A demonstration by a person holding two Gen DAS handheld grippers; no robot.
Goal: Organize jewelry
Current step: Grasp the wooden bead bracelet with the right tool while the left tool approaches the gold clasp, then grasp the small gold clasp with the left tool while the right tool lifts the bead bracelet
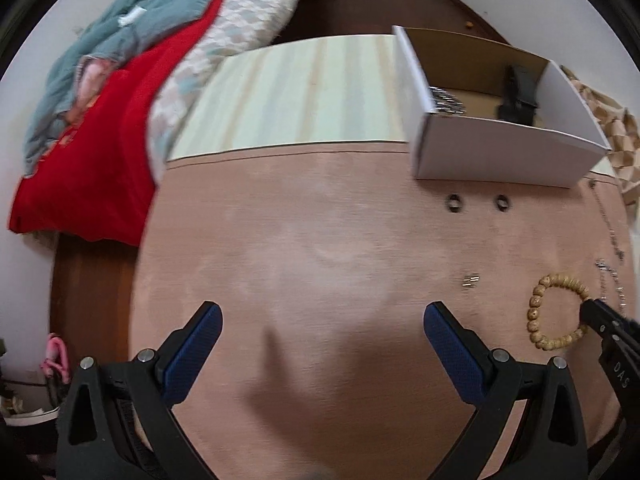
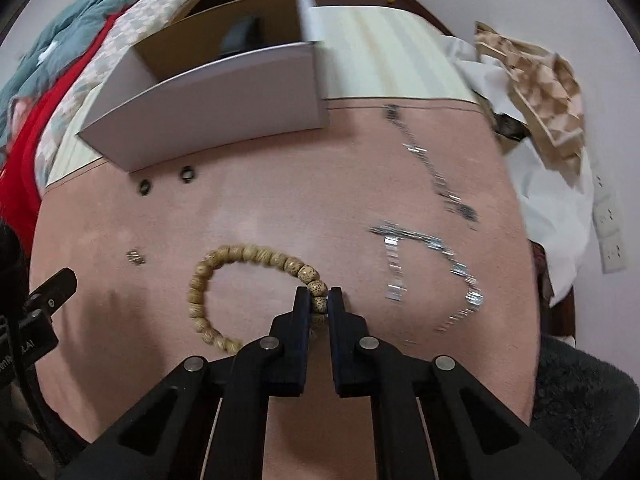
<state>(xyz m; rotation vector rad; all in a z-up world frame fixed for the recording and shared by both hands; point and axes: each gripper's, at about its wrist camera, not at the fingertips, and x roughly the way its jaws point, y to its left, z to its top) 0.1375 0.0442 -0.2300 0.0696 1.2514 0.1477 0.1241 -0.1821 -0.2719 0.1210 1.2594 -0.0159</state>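
Right gripper, low and level over the mat, pinches the bracelet at its 4 o'clock beads. Left gripper hovers spread, empty.

We read the white letters "DAS" on the black body of the right gripper at the left wrist view's edge; on the left gripper, only blurred fragments, perhaps "AI", show
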